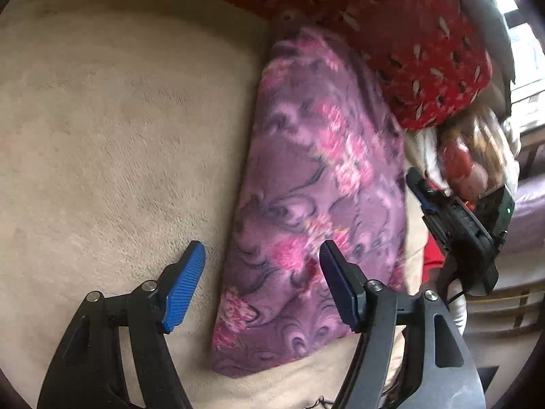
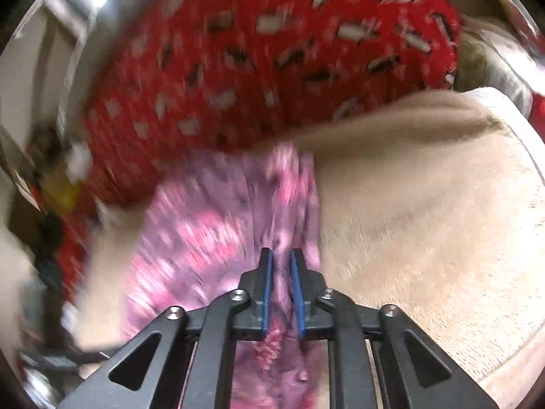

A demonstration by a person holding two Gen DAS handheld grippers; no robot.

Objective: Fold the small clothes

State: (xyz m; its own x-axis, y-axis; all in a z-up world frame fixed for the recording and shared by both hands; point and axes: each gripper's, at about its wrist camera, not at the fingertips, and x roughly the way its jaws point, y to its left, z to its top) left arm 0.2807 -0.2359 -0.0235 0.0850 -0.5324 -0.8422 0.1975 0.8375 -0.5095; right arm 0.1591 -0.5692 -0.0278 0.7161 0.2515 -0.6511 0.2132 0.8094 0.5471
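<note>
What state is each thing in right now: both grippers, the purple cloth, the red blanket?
Left gripper: open, holding nothing, above the purple cloth's left edge.
Right gripper: shut on purple cloth, pinching a bunched fold.
Purple cloth: folded into a long strip, lying on the beige blanket, one edge lifted.
Red blanket: piled behind the cloth, untouched.

Home, plush beige blanket [image 1: 112, 129], red patterned cushion [image 1: 425, 61], window [image 1: 528, 51]

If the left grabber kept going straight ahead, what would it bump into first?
Probably the purple flowered cloth: the open left gripper points along its left edge, over the beige blanket. Depth is unclear, so it might graze the blanket first.
</note>
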